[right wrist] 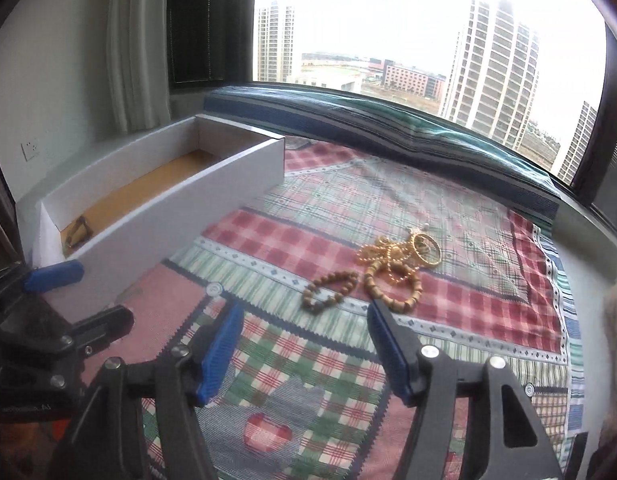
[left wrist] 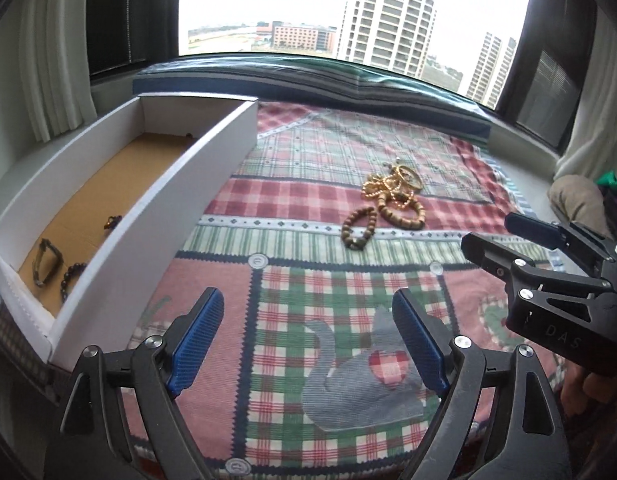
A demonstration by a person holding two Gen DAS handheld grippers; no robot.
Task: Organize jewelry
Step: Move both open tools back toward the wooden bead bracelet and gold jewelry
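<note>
Left wrist view: left gripper fingers spread wide, nothing between the blue pads, only the patchwork quilt below. White box runs up the left of the frame, long axis from lower left toward upper centre; a few dark bracelets already lie on its brown floor at the near end. Remaining jewelry pile sits centre frame, above and slightly right of the fingers, well apart from them: a wooden bead bracelet nearest, gold chains and bangle behind it. Right gripper enters from the right edge, fingers parted and empty, pointing left toward the pile. Right wrist view: right gripper fingers released, empty. The pile lies straight ahead, just above the right fingertip; the small bead bracelet is centred between the finger lines, the larger wooden one just to its right, touching the gold. Box in the left half, well apart from the pile. Left gripper at lower left beside the box's near corner. Judgement: right hand is nearer and better lined up on the pile; the pick is forward along its fingers, the box drop-off to the left.
</note>
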